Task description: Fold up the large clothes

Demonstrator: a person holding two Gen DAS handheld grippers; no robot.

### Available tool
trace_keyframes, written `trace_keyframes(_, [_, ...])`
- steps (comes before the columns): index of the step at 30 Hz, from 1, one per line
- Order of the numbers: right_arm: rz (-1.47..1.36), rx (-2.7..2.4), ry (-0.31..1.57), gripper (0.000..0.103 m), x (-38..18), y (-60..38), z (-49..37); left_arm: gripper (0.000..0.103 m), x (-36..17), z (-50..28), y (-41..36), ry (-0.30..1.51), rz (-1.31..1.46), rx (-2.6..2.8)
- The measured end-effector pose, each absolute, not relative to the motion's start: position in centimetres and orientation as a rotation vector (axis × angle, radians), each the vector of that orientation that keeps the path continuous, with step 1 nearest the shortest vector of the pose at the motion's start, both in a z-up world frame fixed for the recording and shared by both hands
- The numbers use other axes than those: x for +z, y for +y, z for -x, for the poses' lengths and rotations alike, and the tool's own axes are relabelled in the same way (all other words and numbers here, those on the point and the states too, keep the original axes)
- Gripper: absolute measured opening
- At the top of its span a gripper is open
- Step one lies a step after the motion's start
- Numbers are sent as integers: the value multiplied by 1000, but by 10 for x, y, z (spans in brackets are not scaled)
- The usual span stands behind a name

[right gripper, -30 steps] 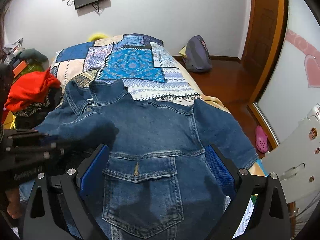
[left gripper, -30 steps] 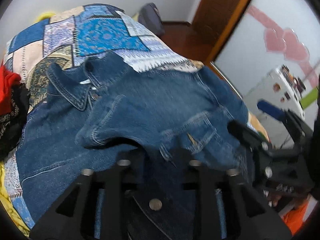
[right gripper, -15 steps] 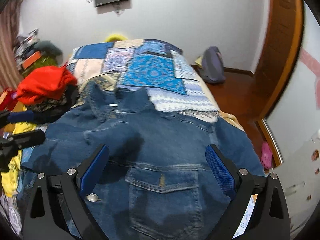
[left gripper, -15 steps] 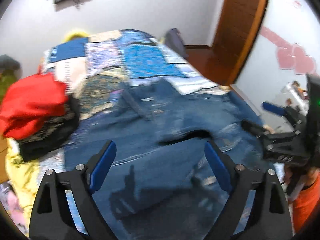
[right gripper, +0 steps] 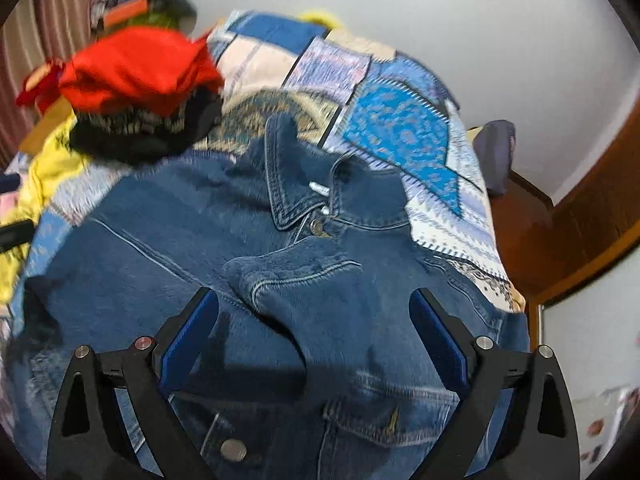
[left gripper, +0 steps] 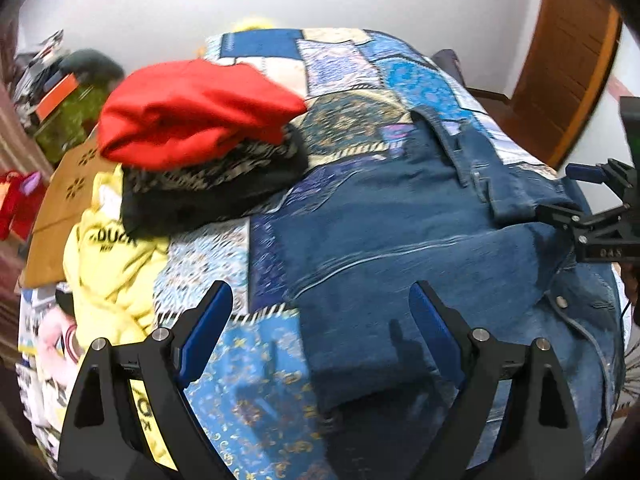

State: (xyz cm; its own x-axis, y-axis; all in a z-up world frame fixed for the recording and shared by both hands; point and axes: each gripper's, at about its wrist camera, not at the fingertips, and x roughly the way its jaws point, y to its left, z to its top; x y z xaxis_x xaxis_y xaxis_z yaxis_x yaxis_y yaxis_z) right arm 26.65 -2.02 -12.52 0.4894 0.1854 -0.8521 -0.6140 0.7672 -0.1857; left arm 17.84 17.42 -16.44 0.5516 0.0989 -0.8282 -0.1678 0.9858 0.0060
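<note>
Dark blue denim jacket point(right gripper: 304, 288) lies spread on the patchwork blue quilt point(left gripper: 256, 380), collar toward the white wall. Left gripper point(left gripper: 320, 328): jaws apart, empty, over the jacket's edge. Right gripper point(right gripper: 314, 328): jaws apart, empty, above the folded-in sleeve. Red garment point(left gripper: 192, 112) tops a nearby pile.

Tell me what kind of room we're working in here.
Most likely a bedroom: the denim jacket lies on a bed with a patchwork quilt, a pile of clothes sits beside it, and a wooden door opens onto the room.
</note>
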Motion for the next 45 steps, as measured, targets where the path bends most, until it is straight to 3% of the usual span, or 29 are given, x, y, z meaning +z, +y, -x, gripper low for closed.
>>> trace_keyframes(5, [645,511,1014,82,-151,-11,-274,90,-185,-176,186,1008,99,184])
trace_keyframes(8, [632,491,1031,62,-156,-19,-277,90,-198,-175,189,1037,120,190])
trace_keyframes(10, [609,476,1020,55,-154,-25,-278,90,-210,-177,190,1066,134,189])
trace_keyframes(12, [584,452,1000,34,-150,-33,-280,90,-222,-179,191,1099,142,188])
trace_keyframes(16, [472,433,955,19,-129,-53,-289,90,-240,-180,186,1147,159,170])
trace_keyframes(17, [440,427,938,10,-121,-59,-291,90,-242,-180,184,1150,158,172])
trace_keyframes(22, [278,426,849,10,-84,-88,-296,90,-240,-180,178,1147,135,174])
trace_keyframes(29, [216,413,784,10,-75,-117,-286,90,-230,-179,165,1133,88,143])
trace_keyframes(38, [119,402,1088,10,-154,-154,-297,90,-230,-179,158,1130,79,148])
trace_keyframes(40, [93,397,1139,16,-169,-159,-296,90,-230,-178,158,1128,86,149])
trace_keyframes(42, [125,349,1151,34,-175,-162,-292,90,-230,-177,158,1124,85,152])
trace_keyframes(45, [150,314,1165,47,-177,-168,-287,90,-227,-176,155,1105,63,162])
